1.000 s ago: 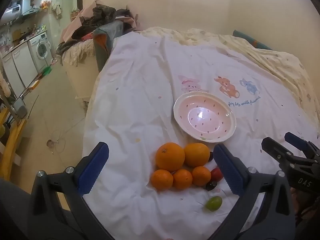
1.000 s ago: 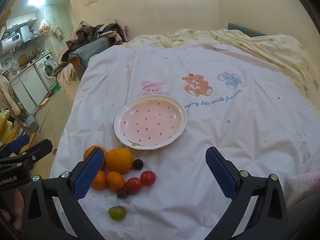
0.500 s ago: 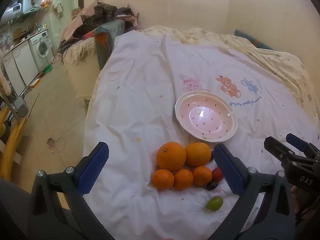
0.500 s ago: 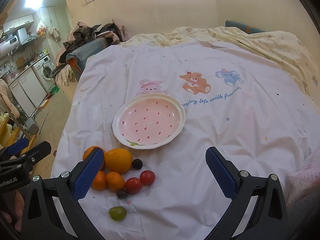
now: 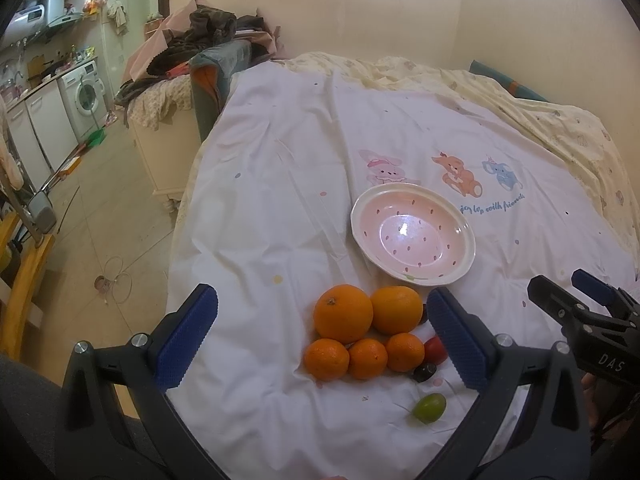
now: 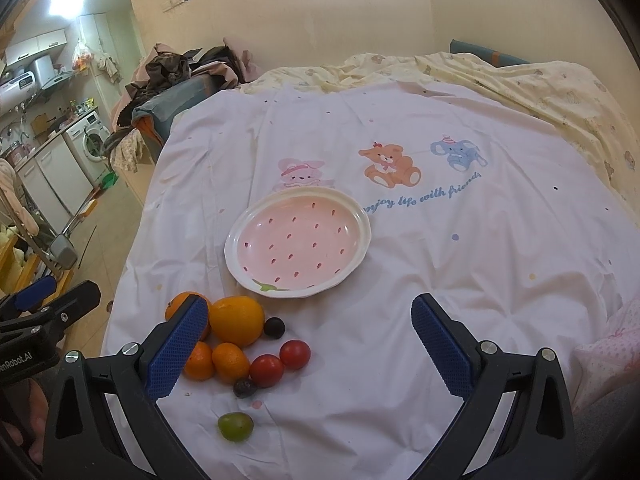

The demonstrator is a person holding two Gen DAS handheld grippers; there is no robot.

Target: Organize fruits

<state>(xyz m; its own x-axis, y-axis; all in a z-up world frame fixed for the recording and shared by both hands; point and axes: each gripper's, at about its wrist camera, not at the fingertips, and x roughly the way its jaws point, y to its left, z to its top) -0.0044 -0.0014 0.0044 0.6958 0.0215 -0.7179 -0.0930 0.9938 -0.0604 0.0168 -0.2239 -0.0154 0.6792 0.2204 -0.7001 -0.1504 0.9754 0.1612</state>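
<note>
A pink strawberry-print bowl sits empty on a white bedsheet. In front of it lies a cluster of fruit: two large oranges, several small oranges, two red tomatoes, two dark grapes and a green grape. My left gripper is open and empty, hovering above the oranges. My right gripper is open and empty, above the sheet right of the fruit.
The bed's left edge drops to a tiled floor. A chair piled with clothes stands at the far left corner. A yellow quilt lies along the back and right. Each gripper shows at the other view's edge.
Both grippers have drifted slightly forward and lower toward the fruit and bowl. The fruit and bowl have not moved. Both stay open.
</note>
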